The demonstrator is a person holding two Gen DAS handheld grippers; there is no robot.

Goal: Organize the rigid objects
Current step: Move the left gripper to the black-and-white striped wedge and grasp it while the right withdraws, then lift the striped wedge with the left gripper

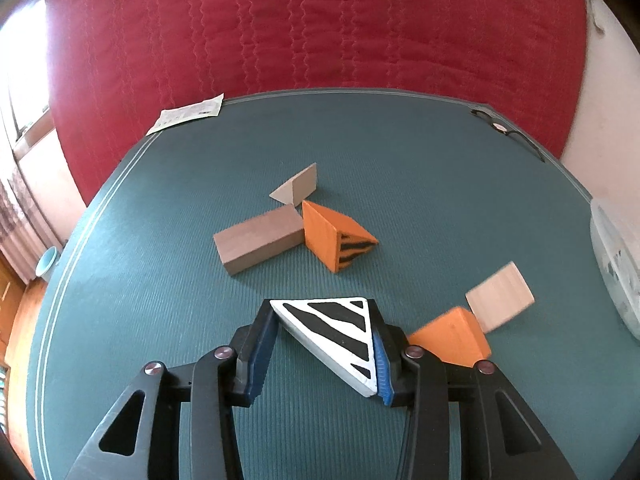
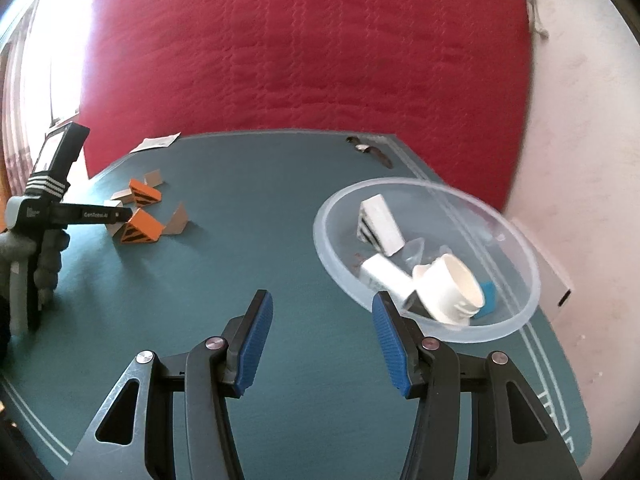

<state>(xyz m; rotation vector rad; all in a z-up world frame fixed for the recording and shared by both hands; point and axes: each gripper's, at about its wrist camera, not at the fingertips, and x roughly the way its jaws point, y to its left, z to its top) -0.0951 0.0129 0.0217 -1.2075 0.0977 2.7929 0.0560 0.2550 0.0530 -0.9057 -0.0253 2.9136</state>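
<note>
Left tongs (image 1: 320,344) clamp the white black-striped triangular wooden block (image 1: 334,332) at frame centre; the clear plastic bowl (image 2: 516,236) sits right, beside the wide, empty right tongs (image 2: 322,344).

Counting blocks on the teal mat (image 1: 160,320): one white zebra-striped wedge (image 1: 336,332), two orange wedges, one at frame center (image 1: 334,240) and one lower right (image 1: 450,336). Plain wood: one long block (image 1: 258,242) and two smaller pieces (image 1: 298,186) (image 1: 500,296). Right view has one clear bowl (image 2: 516,248) holding two white blocks (image 2: 380,224) (image 2: 386,276), one cup (image 2: 452,286).
</note>
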